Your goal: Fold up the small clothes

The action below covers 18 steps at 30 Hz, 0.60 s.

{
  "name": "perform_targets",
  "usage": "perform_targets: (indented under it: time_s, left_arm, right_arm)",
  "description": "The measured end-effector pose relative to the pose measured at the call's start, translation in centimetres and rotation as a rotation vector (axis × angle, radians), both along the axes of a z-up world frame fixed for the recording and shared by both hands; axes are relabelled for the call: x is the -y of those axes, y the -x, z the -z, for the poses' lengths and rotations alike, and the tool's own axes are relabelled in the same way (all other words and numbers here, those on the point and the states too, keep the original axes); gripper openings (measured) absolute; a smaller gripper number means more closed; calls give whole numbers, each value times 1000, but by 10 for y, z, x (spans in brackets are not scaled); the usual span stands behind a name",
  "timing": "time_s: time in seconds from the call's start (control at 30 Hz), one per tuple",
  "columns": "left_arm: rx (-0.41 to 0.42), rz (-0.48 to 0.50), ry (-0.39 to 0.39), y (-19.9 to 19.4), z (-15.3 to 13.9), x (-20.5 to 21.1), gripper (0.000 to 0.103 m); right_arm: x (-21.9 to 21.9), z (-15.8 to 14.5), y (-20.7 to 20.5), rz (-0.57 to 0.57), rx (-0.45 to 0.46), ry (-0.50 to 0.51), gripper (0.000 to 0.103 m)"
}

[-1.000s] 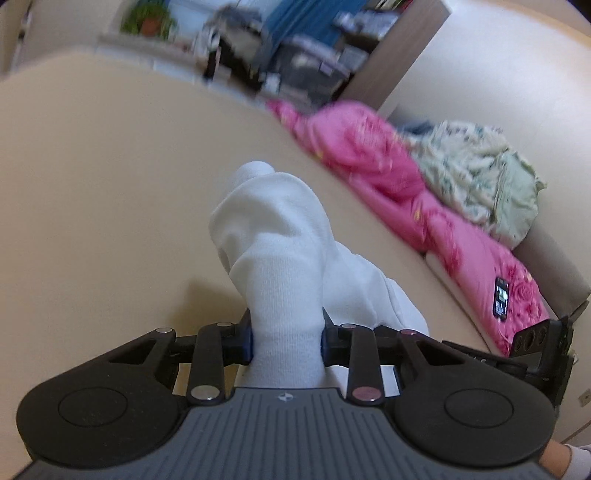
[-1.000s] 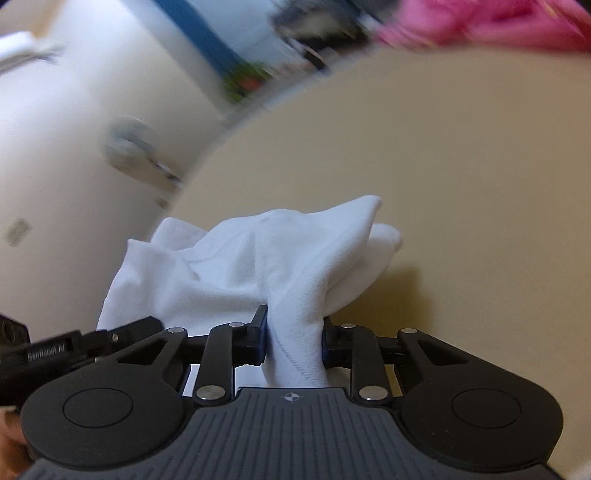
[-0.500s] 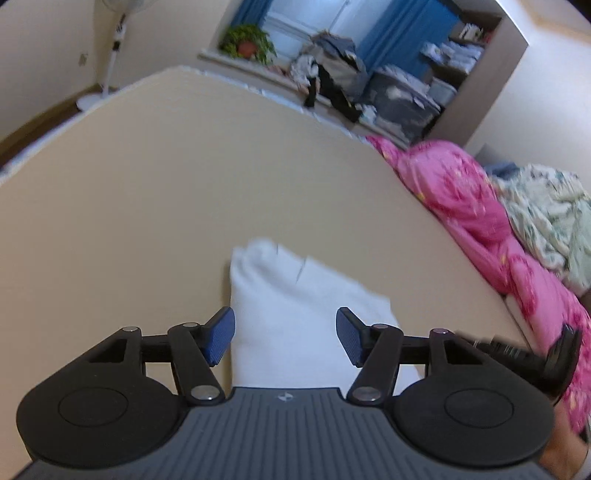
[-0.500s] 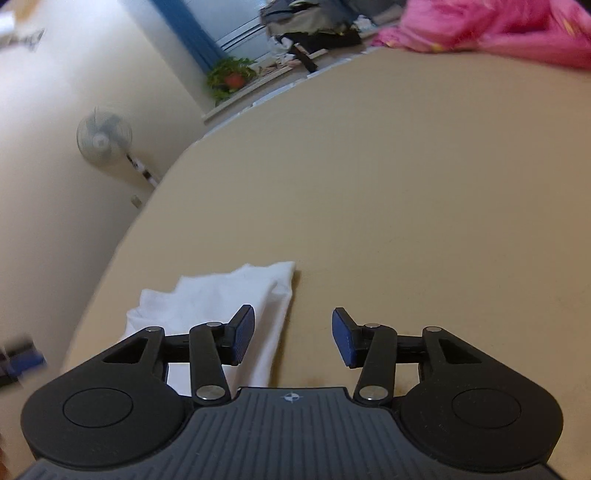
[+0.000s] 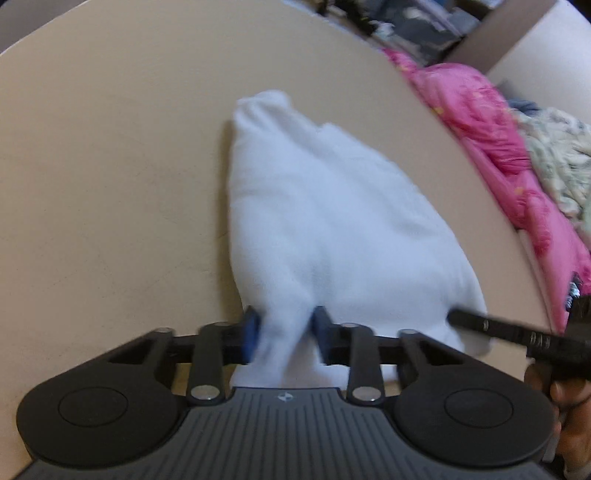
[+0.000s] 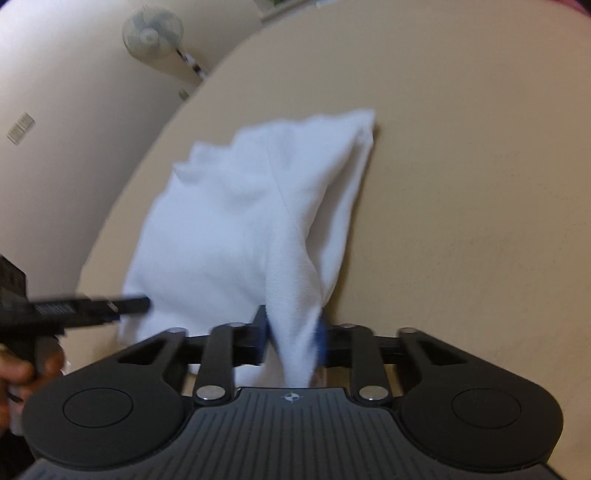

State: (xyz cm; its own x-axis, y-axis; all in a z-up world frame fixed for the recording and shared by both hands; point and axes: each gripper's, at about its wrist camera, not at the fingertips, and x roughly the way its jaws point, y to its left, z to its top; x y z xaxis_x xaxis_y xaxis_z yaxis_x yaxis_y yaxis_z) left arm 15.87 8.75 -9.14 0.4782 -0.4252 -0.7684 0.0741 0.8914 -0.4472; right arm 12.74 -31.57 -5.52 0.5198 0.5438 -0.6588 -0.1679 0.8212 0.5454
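A small white garment (image 5: 317,221) lies on the beige bed surface (image 5: 110,166), its near edge lifted. My left gripper (image 5: 284,330) is shut on the garment's near left corner. My right gripper (image 6: 293,332) is shut on the near right corner of the same garment (image 6: 240,221), which stretches away from the fingers. The right gripper's finger also shows at the right of the left wrist view (image 5: 517,332), and the left gripper's finger shows at the left of the right wrist view (image 6: 74,306). Both views are blurred by motion.
A pink quilt (image 5: 491,122) and a pale floral blanket (image 5: 557,155) lie along the bed's right side. Shelves with clutter (image 5: 424,18) stand at the back. A standing fan (image 6: 153,31) is by the wall beyond the bed's left edge.
Half a second ago both grippers were open with the garment lying flat. Now both have shut on its near corners and are lifting that edge.
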Motion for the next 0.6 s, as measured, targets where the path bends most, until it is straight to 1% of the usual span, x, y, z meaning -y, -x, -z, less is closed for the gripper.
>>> perform_targets:
  time_s: [0.07, 0.1, 0.13, 0.17, 0.2, 0.23, 0.27, 0.3, 0.33, 0.37, 0.47, 0.5, 0.53, 0.57, 0.6]
  left_arm:
    - [36, 5, 83, 6, -11, -2, 26]
    - [50, 10, 100, 9, -15, -4, 26]
    - [54, 21, 93, 12, -15, -3, 28]
    - [40, 27, 60, 12, -10, -3, 30]
    - [4, 29, -10, 12, -3, 0, 35]
    - [-27, 30, -76, 11, 4, 2, 41]
    - [-55, 31, -144, 11, 10, 2, 44]
    - [-62, 30, -157, 13, 13, -1, 47]
    - [-63, 23, -135, 13, 11, -6, 47]
    - [-61, 17, -125, 12, 8, -8, 47]
    - [-55, 18, -154, 21, 6, -17, 47]
    - [-47, 27, -174, 25, 3, -16, 47]
    - [-27, 39, -210, 22, -4, -3, 47]
    - [8, 59, -259, 21, -10, 8, 49]
    - [54, 76, -320, 28, -17, 16, 53]
  right_arm:
    - [11, -13, 4, 42, 49, -26, 20]
    - [15, -18, 5, 63, 65, -22, 20]
    - [14, -17, 6, 67, 73, 1, 20]
    - [12, -14, 7, 56, 66, 31, 21]
    - [10, -8, 6, 41, 34, 49, 22]
    - [8, 0, 6, 21, -16, 50, 23]
    - [6, 8, 5, 4, -62, 38, 27]
    - [5, 14, 5, -4, -86, 40, 28]
    - [3, 16, 5, -3, -99, 65, 30]
    - [3, 17, 6, 1, -105, 90, 35]
    - [6, 13, 11, 18, -127, 96, 36]
    - [8, 8, 15, 26, -120, 119, 39]
    - [9, 2, 23, 36, -98, 162, 40]
    - [7, 0, 31, 48, -77, 203, 41]
    - [7, -3, 34, 61, -59, 236, 41]
